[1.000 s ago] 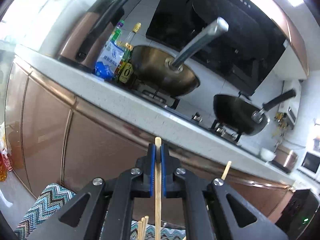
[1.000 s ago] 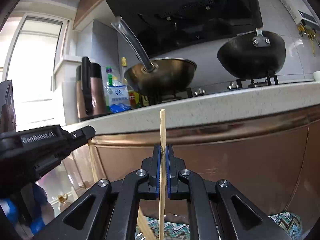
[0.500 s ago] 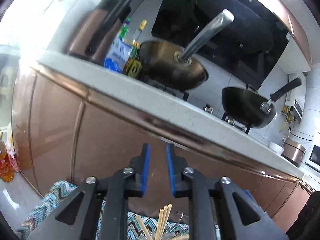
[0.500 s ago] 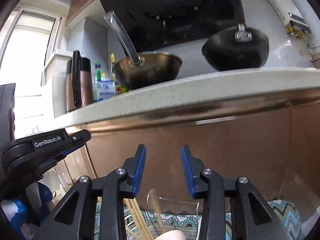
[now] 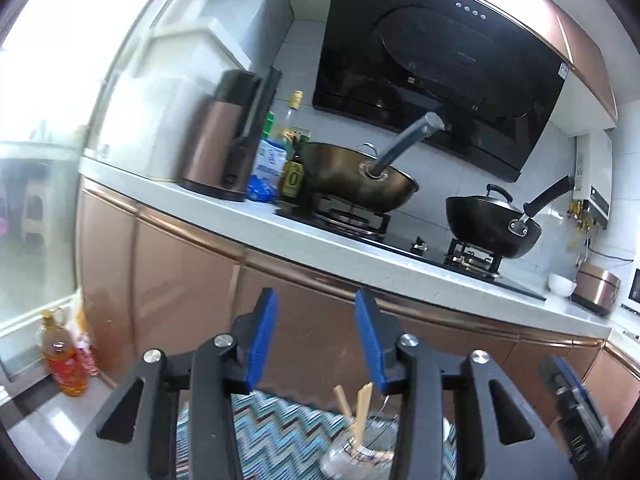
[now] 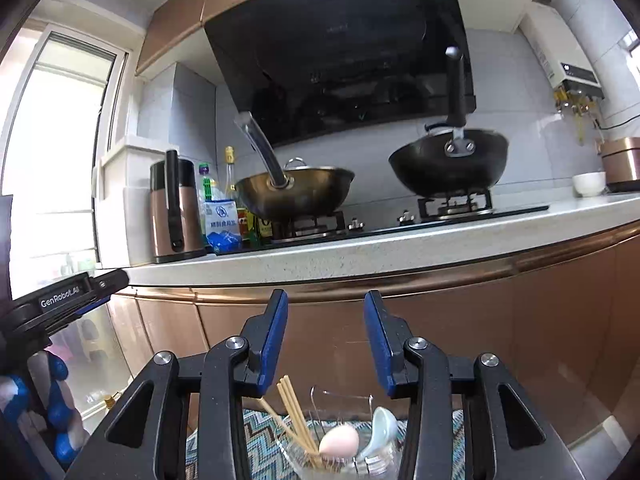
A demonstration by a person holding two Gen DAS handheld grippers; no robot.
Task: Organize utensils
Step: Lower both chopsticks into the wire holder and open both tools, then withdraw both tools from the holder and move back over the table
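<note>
The chopsticks (image 6: pixel 294 420) stand tilted in a clear glass container (image 6: pixel 344 454) at the bottom centre of the right wrist frame, their upper ends leaning toward the left. In the same container sit a pale pink spoon (image 6: pixel 339 442) and a light blue spoon (image 6: pixel 382 424), the blue one just right of the pink one. The container rests on a zigzag-patterned cloth (image 6: pixel 260 440). In the left wrist frame the container (image 5: pixel 356 458) appears at the bottom centre, with two chopstick ends (image 5: pixel 362 404) rising from it, again on the patterned cloth (image 5: pixel 280 428). The right gripper (image 6: pixel 325 344) occupies the lower centre of its frame; its blue-padded fingers (image 6: pixel 274 340) stand apart, are opening slightly, and hold nothing, with the chopsticks below them and clear of the pads. The left gripper (image 5: pixel 316 340) occupies the lower centre of its frame; its fingers (image 5: pixel 262 340) are opening and hold nothing between them. The left gripper also shows at the left edge of the right wrist frame (image 6: pixel 68 300). Behind both grippers run copper-coloured cabinet doors (image 6: pixel 520 320) under a pale desk (image 6: pixel 400 248). On the desk stand a brass-coloured wok (image 6: pixel 296 196) and a black wok (image 6: pixel 448 164) on a stove, with a copper kettle (image 6: pixel 174 212) and bottles (image 6: pixel 230 176) to the left. A black range hood (image 6: pixel 340 52) fills the upper centre.
</note>
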